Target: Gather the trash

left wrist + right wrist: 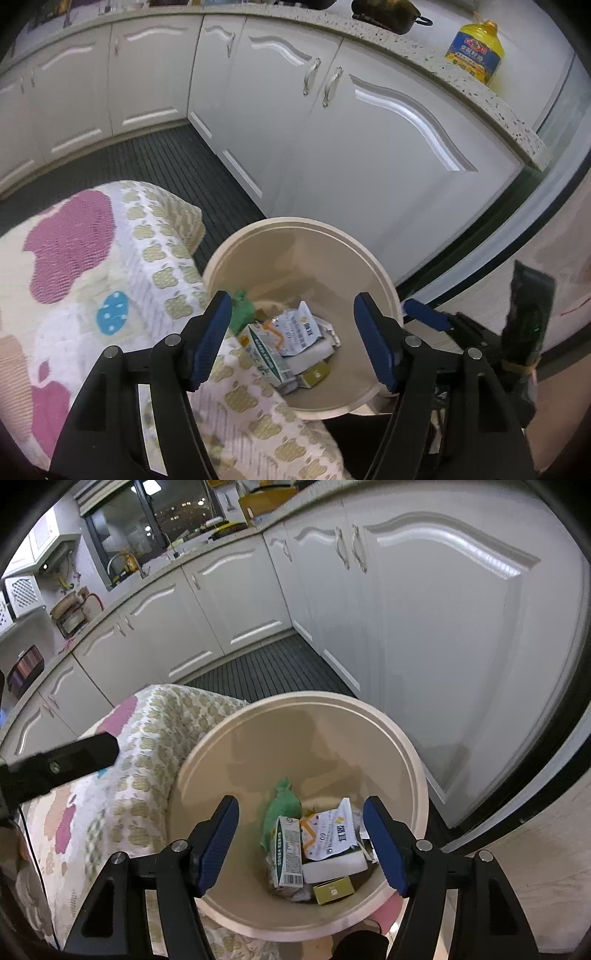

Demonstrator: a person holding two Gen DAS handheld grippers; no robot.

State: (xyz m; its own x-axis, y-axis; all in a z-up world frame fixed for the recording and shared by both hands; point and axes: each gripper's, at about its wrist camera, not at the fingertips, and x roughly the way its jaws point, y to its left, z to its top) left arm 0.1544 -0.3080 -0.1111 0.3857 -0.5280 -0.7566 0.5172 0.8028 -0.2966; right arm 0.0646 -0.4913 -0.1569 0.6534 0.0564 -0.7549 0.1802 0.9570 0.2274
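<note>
A round beige trash bin [236, 254] [406, 746] stands on the floor beside a cloth-covered table. Inside lie a green-and-white milk carton [267, 356] [288, 853], a white printed pouch [299, 328] [332, 834], a green plastic bag [242, 306] [282, 805] and a small olive box [314, 374] [334, 886]. My left gripper [295, 341] is open and empty above the bin's left side. My right gripper [301, 843] is open and empty, right over the bin's mouth. The right gripper's blue fingertip [424, 314] shows at the bin's right rim in the left wrist view.
A table with a patterned cloth [92, 277] [140, 746] sits left of the bin. White kitchen cabinets [332, 129] [443, 627] stand behind it, over a dark ribbed mat [166, 162] [269, 668]. A yellow oil bottle [476, 51] stands on the counter.
</note>
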